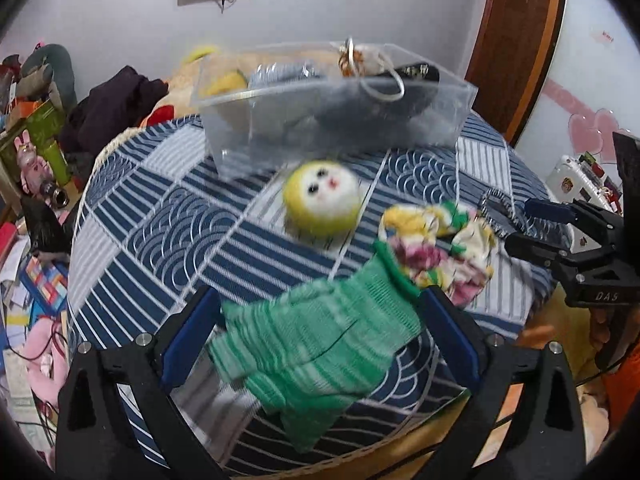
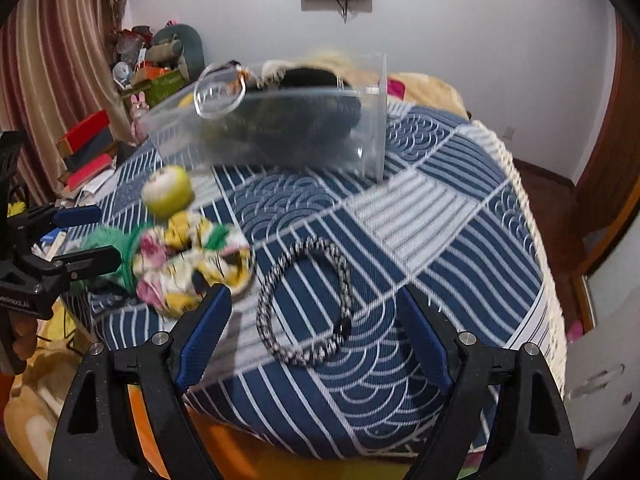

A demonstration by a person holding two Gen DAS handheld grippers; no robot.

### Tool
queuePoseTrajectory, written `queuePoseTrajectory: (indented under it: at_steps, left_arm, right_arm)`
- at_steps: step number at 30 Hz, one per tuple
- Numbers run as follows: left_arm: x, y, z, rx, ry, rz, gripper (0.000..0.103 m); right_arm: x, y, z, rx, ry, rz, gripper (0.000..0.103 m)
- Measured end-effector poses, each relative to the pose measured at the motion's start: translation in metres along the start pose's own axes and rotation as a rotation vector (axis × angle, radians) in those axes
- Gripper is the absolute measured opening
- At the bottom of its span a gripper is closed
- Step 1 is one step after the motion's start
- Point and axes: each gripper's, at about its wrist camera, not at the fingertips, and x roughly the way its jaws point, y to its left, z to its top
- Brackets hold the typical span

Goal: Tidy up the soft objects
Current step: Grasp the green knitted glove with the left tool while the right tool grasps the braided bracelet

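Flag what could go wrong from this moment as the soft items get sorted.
The left gripper straddles the green knitted sock, whose cuff touches the floral fabric scrunchie; closing might drag both. The clear plastic box looks full, so additions could spill.

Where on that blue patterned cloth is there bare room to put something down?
The right side of the cloth is bare, between the clear box and the fringed edge, right of the beaded loop. The left is crowded: green sock, floral scrunchie and round plush lie close together.
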Motion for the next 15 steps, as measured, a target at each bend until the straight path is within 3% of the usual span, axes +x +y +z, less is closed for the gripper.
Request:
queuePoseTrajectory:
  at_steps: [2,4,8,12,15]
  left_arm:
    - [0.003,0.002,-0.006,-0.003,0.003,0.016,0.101]
    - [0.005,0.004,-0.010,-0.005,0.000,0.027,0.101]
    - [0.005,0.014,-0.017,-0.051,-0.008,-0.001,0.098]
    - [0.000,0.015,-0.019,-0.053,-0.024,-0.005,0.084]
    - [-0.004,0.019,-0.019,-0.063,-0.031,-0.013,0.073]
  right_arm:
    - [0.002,0.003,-0.001,-0.010,0.007,-0.013,0.074]
    - [0.002,0.009,-0.005,-0.021,-0.002,-0.034,0.073]
    - [0.002,0.012,-0.006,-0.022,-0.014,-0.023,0.055]
    - [0.006,0.004,-0.004,0.006,-0.022,-0.007,0.037]
    - [0.005,0.002,-0.005,0.029,-0.034,0.005,0.017]
